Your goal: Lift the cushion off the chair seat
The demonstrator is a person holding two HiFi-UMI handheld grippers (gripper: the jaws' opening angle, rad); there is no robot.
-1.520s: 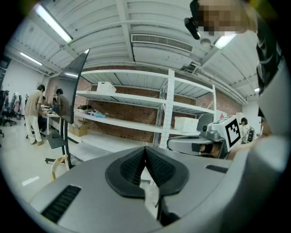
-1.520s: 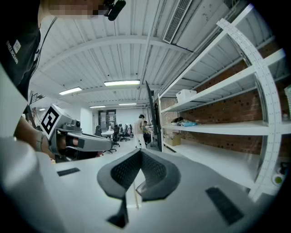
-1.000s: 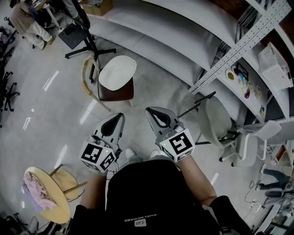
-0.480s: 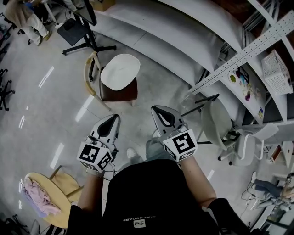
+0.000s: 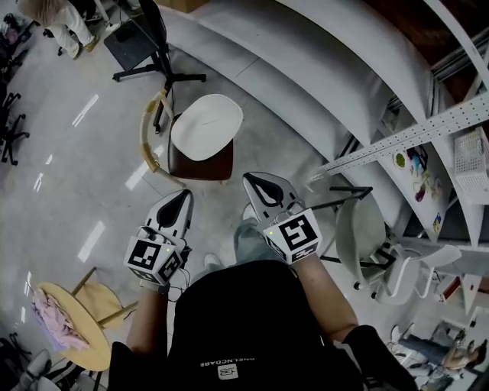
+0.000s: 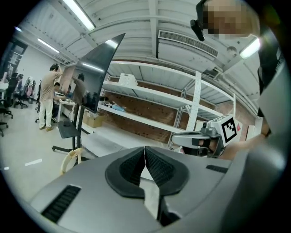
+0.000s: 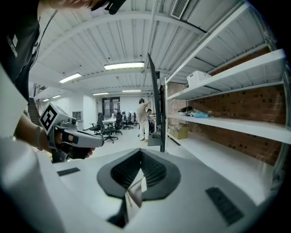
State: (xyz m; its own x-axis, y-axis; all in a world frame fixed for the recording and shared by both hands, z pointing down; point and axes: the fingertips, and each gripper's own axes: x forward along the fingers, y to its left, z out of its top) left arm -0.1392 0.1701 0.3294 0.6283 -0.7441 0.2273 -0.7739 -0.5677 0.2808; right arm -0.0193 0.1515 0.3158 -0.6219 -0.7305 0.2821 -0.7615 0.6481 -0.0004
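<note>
Cushion (image 5: pixel 206 126): pale, oval, flat on the brown seat of the chair (image 5: pixel 200 163). Covers nearly the whole seat, not lifted at any edge that shows. Nothing on top of it, nothing touching it.

Curved wooden back (image 5: pixel 147 134) along the cushion's left side in the head view. Near edge and right edge free, so probably the easier places to take hold.

Stretch of bare floor (image 5: pixel 92 176) between chair and person. Cushion well apart from both claws, out of reach for now.

Left claw (image 5: pixel 182 197): pads pressed together tip to tip, nothing between them. Right claw (image 5: pixel 254 183): closed the same way, also empty. Both held out side by side in front of the body, aimed a little downward toward the chair. Reads as an approach, with no reason to open until the cushion is near. Must be opened before any pinch on the cushion's rim. Task judged at its very start.

Beyond the chair: black stand (image 5: pixel 157 57) carrying a screen, then long white shelves (image 5: pixel 306 76) running along the wall. To the right: grey office chair (image 5: pixel 363 225). Lower left: round wooden table (image 5: pixel 84 336) with a pink cloth (image 5: pixel 53 321) on it. Far top left: people (image 5: pixel 65 23) standing, well away from the work.
</note>
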